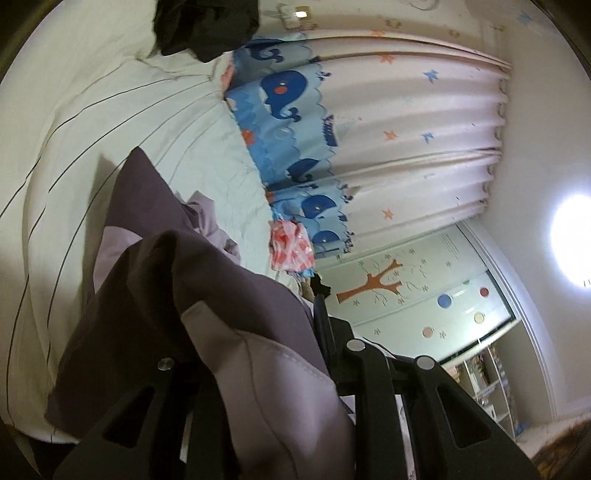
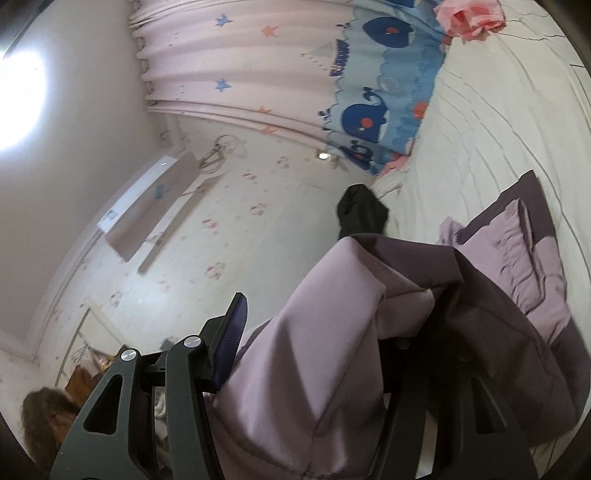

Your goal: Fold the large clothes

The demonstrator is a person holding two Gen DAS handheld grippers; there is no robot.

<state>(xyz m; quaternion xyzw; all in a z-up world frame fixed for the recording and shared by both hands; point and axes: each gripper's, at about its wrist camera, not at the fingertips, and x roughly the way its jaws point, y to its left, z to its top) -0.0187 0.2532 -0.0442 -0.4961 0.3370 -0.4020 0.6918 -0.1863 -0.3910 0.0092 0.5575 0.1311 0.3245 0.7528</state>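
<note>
Basically both grippers grip the same lilac garment (image 1: 266, 369). Left gripper (image 1: 258, 354): jaws nearly shut, pinching fabric. Right gripper (image 2: 332, 343): jaws held partway apart by a thick bunch of cloth betw. them. Garment's rest trails fwd from both onto the striped bed (image 1: 92, 155), long axis running away from the grippers. Neither hand clearly nearer; next move prob. carries the held edge over. Dark clothing (image 1: 207, 26) lies well apart at the bed's far end.

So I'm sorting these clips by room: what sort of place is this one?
Most likely a child's bedroom. A bed with a pale striped cover fills much of the view, a white curtain with blue whales and stars hangs beside it, and a sliding wardrobe door with a cartoon tree stands further along.
</note>
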